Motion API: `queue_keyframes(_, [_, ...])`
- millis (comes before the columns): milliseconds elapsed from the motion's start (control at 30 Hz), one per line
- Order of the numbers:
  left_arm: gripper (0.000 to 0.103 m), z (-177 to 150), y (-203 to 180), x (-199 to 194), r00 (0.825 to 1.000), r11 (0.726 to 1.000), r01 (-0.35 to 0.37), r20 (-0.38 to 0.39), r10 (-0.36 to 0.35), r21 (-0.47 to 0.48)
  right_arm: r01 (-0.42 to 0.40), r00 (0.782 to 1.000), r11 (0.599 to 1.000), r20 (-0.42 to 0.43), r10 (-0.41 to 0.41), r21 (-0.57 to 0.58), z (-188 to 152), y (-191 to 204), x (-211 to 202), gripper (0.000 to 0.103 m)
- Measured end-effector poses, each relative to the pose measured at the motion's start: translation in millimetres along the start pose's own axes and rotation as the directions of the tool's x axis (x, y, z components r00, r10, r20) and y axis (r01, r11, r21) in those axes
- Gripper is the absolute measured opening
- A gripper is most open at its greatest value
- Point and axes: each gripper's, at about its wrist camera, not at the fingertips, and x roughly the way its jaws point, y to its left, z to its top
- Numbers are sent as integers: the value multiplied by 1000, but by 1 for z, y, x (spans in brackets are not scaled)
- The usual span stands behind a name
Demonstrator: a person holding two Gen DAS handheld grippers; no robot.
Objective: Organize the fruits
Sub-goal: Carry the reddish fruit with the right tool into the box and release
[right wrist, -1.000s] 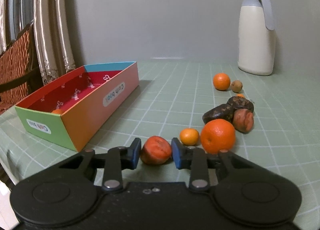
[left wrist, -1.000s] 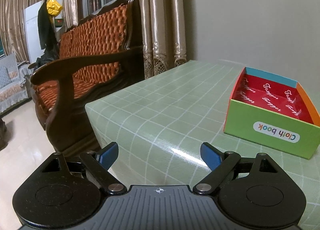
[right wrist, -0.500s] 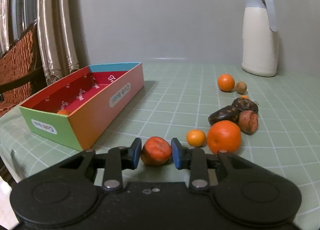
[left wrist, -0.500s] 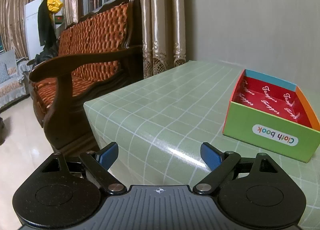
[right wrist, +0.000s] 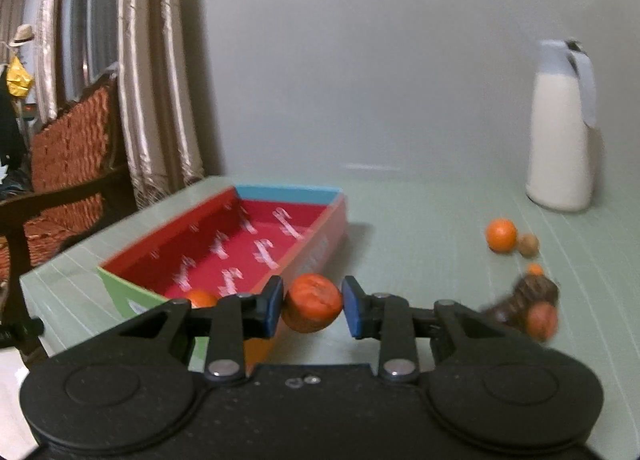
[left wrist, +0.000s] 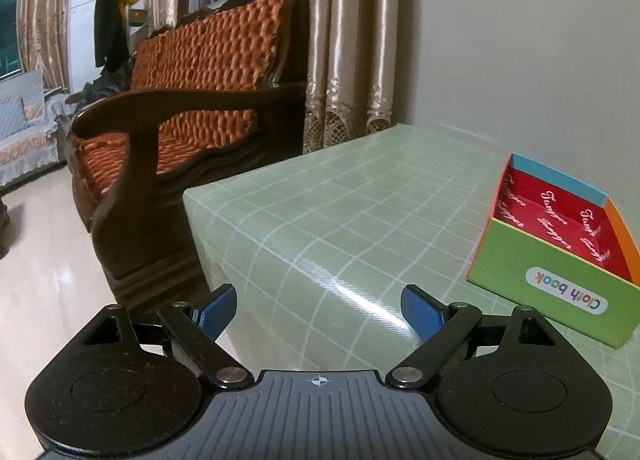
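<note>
A wrinkled, dull-orange fruit sat pinched between the blue pads of the right tool, lifted off the green counter by the near right corner of the open box, whose red inside carried white lettering and one small orange fruit at its near end. Farther right on the counter lay a round orange touching a small brown fruit. Nearer, a blurred cluster held a tiny orange piece, a dark shrivelled fruit and a reddish one.
</note>
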Motion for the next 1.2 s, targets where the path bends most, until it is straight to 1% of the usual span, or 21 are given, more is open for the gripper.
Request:
queue_keyframes(133, [89, -1, 5, 1, 1000, 1000, -12, 2, 12, 1, -59, 998, 998, -2, 59, -13, 13, 19, 14, 31])
queue_keyframes(367, [89, -2, 18, 1, 999, 999, -39, 5, 39, -11, -160, 986, 986, -56, 157, -51, 23, 62, 49, 31])
queue_keyframes(500, [89, -1, 28, 4, 999, 998, -47, -11, 47, -37, -182, 980, 980, -97, 174, -75, 21, 81, 65, 31])
queue_keyframes(633, [89, 0, 34, 7, 999, 997, -47, -19, 46, -57, -195, 974, 977, -131, 183, -83, 18, 89, 72, 31])
queue_keyframes(767, [89, 1, 30, 7, 999, 998, -36, -18, 35, -60, -208, 972, 975, -131, 196, -82, 16, 89, 68, 34])
queue_keyframes(933, [89, 1, 15, 3, 1000, 999, -11, -4, 11, -33, -202, 977, 977, -76, 197, -67, 18, 76, 50, 37])
queue_keyframes(1000, [89, 2, 6, 0, 1000, 1000, 7, 5, -6, -19, -182, 982, 981, -52, 179, -65, 19, 66, 40, 38])
queue_keyframes(1067, [89, 2, -3, -4, 1000, 1000, 26, 16, -26, -2, -157, 987, 986, -28, 155, -59, 19, 54, 29, 41])
queue_keyframes(1133, [89, 3, -16, -10, 998, 999, 49, 33, -49, 24, -122, 993, 991, -5, 121, -56, 18, 39, 18, 46])
queue_keyframes(1200, [89, 2, -31, -16, 996, 995, 76, 50, -79, 58, -75, 997, 995, 21, 77, -58, 16, 25, 9, 50])
